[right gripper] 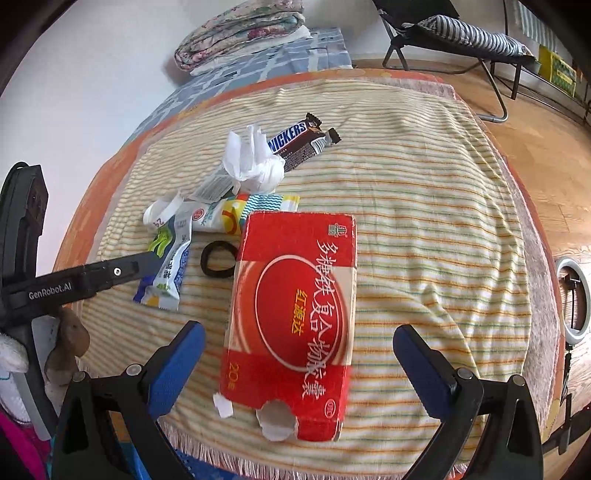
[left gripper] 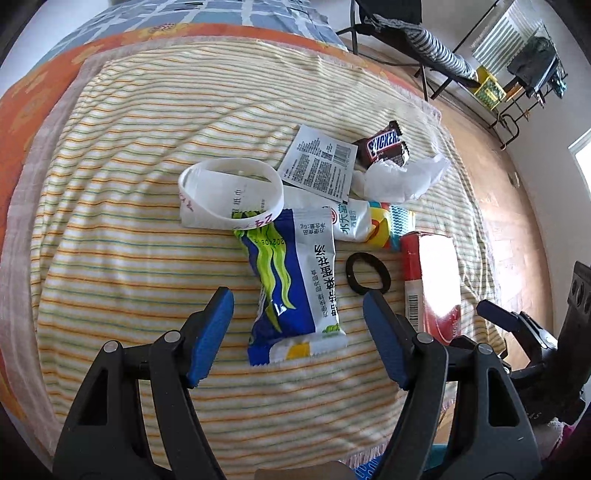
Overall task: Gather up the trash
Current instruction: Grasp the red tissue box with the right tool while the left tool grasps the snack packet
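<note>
Trash lies on a striped towel point(left gripper: 122, 229). A blue, white and green wrapper point(left gripper: 295, 284) lies between the tips of my open left gripper point(left gripper: 298, 308). Beyond it are a white wristband point(left gripper: 229, 192), a white printed sachet point(left gripper: 319, 162), a Snickers wrapper point(left gripper: 384, 146), crumpled white tissue point(left gripper: 402, 177), a colourful tube point(left gripper: 373, 221) and a black hair tie point(left gripper: 367, 273). A red box point(right gripper: 295, 317) lies between the fingers of my open right gripper point(right gripper: 297, 363); it also shows in the left wrist view point(left gripper: 432, 280).
The towel point(right gripper: 424, 206) covers an orange cloth on a bed with a blue checked sheet point(right gripper: 258, 62) and folded quilt point(right gripper: 240, 33). A folding chair point(right gripper: 454, 37) stands on the wooden floor point(right gripper: 535, 147) at right. The left gripper's body point(right gripper: 74, 284) reaches in from the left.
</note>
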Demonstrator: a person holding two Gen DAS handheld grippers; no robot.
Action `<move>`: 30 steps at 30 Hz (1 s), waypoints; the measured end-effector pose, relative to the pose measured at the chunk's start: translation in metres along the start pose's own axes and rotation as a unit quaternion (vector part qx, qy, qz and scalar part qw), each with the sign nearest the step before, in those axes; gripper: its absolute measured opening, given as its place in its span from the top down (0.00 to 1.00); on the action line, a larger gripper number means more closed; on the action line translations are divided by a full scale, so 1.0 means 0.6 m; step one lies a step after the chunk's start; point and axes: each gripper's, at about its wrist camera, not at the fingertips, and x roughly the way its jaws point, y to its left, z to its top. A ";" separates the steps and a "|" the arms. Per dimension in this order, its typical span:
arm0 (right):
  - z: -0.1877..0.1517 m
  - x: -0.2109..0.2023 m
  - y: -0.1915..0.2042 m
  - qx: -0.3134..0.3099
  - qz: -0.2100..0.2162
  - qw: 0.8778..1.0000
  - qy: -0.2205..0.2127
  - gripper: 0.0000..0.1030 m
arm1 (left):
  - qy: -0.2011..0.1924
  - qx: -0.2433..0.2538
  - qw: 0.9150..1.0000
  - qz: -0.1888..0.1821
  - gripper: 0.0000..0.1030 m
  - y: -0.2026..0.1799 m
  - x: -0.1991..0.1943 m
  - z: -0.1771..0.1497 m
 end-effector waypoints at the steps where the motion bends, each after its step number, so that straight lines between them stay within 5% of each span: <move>1: 0.001 0.004 0.001 -0.001 -0.001 1.000 0.002 0.00 | 0.001 0.001 1.000 0.004 0.27 -0.002 0.004 0.001; 22: 0.027 0.057 0.004 -0.001 -0.038 0.999 0.018 0.00 | 0.007 0.016 0.999 0.044 0.28 -0.018 0.045 0.004; 30: 0.029 0.064 0.012 -0.005 -0.031 0.999 0.033 0.07 | 0.007 0.028 0.999 0.046 0.50 -0.010 0.032 -0.007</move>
